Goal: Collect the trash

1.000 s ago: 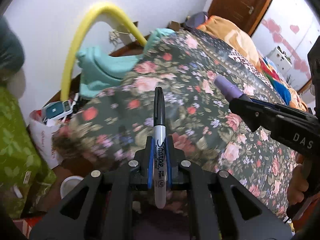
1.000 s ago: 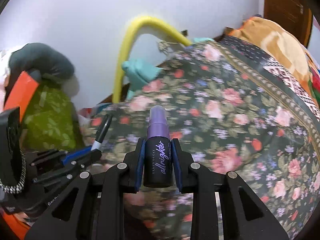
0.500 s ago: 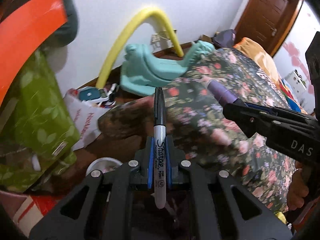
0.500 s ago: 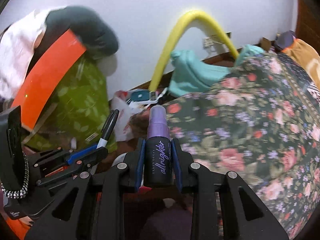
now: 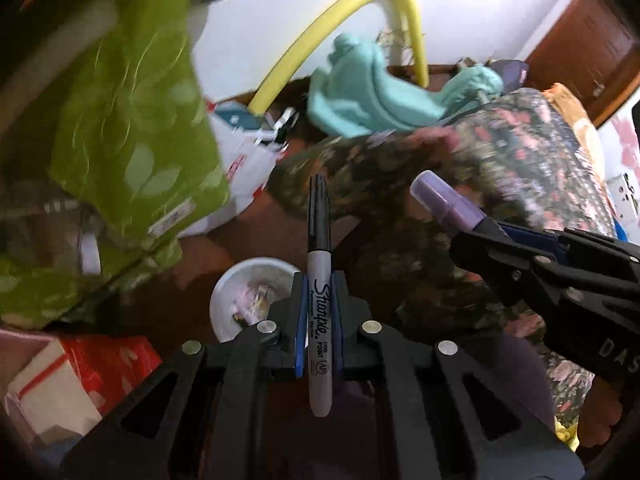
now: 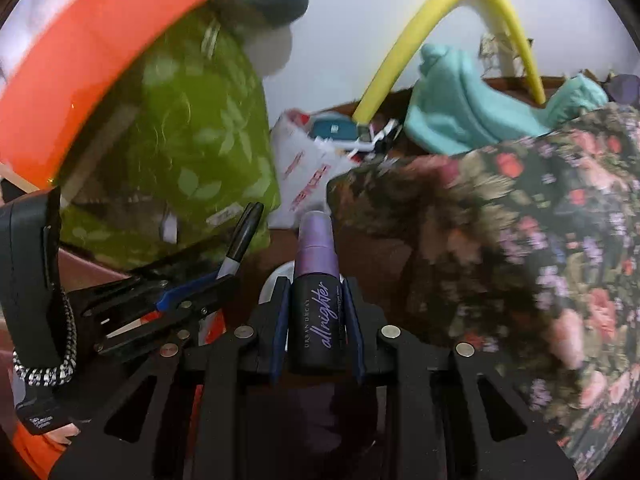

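Black marker sits clamped mid-barrel in your left gripper; spray bottle is pinched in your right gripper. Both are light, stiff, slick plastic; keep mid-body grips. White bin sits on the floor below.

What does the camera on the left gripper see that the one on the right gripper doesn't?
Only the left wrist view: the white bin's littered inside, a red-and-white box, a brown door. Only the right wrist view: an orange band. Both: the marker clamped in the left gripper, the purple spray bottle clamped in the right gripper, the green bag, the yellow tube, the flowered blanket.
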Available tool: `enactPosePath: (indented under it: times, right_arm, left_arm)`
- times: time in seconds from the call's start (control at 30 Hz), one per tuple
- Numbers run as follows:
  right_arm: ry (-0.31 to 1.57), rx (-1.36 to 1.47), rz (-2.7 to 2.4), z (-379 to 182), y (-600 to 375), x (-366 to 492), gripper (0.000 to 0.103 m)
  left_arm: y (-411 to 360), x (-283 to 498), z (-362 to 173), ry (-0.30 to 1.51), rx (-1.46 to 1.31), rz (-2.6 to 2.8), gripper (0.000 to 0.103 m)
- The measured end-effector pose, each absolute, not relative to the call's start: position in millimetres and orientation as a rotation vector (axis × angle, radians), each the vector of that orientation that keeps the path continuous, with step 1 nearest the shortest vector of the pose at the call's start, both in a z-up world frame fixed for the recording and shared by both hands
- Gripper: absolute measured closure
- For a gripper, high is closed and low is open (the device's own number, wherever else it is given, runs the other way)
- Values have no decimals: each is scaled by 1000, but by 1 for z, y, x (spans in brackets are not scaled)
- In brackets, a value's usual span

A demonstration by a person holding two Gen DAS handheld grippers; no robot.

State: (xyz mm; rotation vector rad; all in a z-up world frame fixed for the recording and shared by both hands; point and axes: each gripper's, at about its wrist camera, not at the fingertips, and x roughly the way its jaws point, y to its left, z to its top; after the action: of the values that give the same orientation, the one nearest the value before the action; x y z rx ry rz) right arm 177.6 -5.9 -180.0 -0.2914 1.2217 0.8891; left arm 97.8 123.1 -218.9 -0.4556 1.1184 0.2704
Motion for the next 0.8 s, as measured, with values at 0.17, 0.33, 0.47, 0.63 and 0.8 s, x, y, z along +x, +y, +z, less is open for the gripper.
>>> enactPosePath:
  times: [0.17, 0.33, 0.47, 0.63, 0.8]
  right_arm:
    - [1304, -327, 904, -213, 20, 175, 79]
    - [1372, -362, 925, -243, 43, 172, 79]
    - [1432, -355, 939, -261, 58, 173, 79]
    - [1493, -318, 936, -274, 66, 179, 76]
    - [1471, -351, 906, -272, 66, 180, 65]
  left_arm:
    - [146, 89, -258, 1191, -516, 303, 93]
    - [166, 82, -293, 1254, -586, 336, 93]
    - [177, 80, -309, 1264, -653, 343, 93]
    - [183, 85, -320, 1288, -662, 380, 90]
    - [188, 83, -326, 1308, -671, 403, 76]
